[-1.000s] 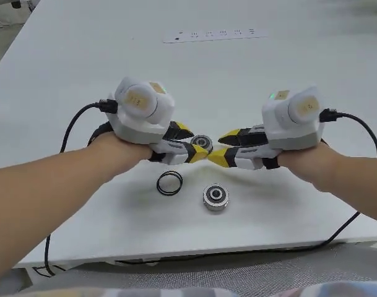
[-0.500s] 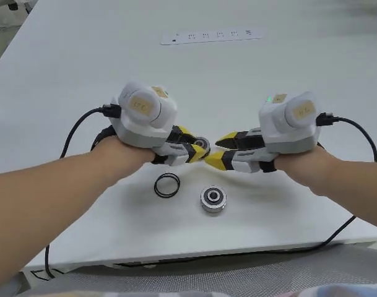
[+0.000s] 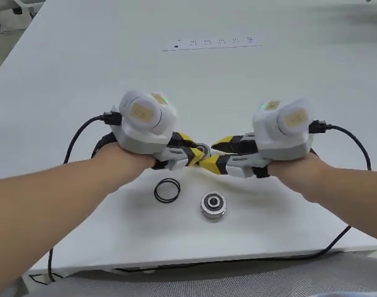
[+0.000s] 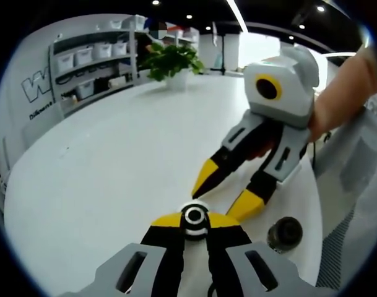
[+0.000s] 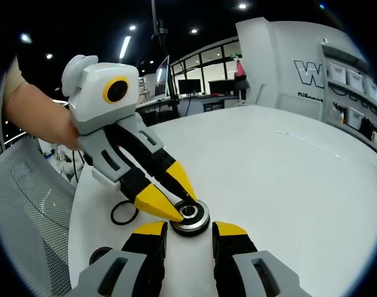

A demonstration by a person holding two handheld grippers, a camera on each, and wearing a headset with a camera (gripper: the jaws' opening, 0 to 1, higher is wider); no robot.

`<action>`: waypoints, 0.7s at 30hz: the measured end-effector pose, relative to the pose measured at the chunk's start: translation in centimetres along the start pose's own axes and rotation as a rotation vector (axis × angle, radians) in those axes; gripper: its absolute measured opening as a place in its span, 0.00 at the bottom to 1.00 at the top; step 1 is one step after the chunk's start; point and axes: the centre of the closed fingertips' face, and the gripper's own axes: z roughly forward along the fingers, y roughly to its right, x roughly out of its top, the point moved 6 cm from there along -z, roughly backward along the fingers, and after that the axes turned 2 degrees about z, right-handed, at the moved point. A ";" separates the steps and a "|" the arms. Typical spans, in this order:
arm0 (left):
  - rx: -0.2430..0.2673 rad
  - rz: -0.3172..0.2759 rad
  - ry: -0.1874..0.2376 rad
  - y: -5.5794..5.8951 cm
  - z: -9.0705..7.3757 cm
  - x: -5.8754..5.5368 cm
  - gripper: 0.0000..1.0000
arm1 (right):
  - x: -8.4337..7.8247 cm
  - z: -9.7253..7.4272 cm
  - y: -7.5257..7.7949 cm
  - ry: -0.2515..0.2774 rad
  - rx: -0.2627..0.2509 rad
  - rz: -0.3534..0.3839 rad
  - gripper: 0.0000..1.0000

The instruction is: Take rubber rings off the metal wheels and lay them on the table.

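Task status, as I read it from the operator station:

1. Left claw (image 4: 194,220): closed on one metal wheel (image 5: 189,216), which it holds above the counter (image 3: 268,74) at the centre of the head view.
2. Right claw (image 5: 189,232): open and holding nothing. Its jaws stand apart with the tips just beside the rim of the held wheel.
3. Completed work: black rubber ring material (image 3: 168,190) lies flat on the counter, lower centre of the head view.
4. A second metal wheel (image 3: 213,205) lies on the counter just right of it, near but not touching.

Remaining work (judgement):

- The held wheel shows a dark band at its outer edge in the right gripper view, so I judge that it carries a ring to be pulled off. The open right claw is placed for that pull.
- I cannot tell whether the wheel on the counter is stripped. Its rim reads silver in the head view but dark in the left gripper view.
- I rate the task as partly done.

Count:

- Metal wheels: two, one held and one on the counter.
- Rubber rings off: at least one. The outline looks doubled, so it may be two overlapped rings, but I cannot tell.
- Claws: two.
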 end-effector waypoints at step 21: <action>0.015 0.001 0.000 -0.1 0.3 -0.1 0.13 | -0.3 0.2 -0.1 -0.027 -0.035 -0.095 0.21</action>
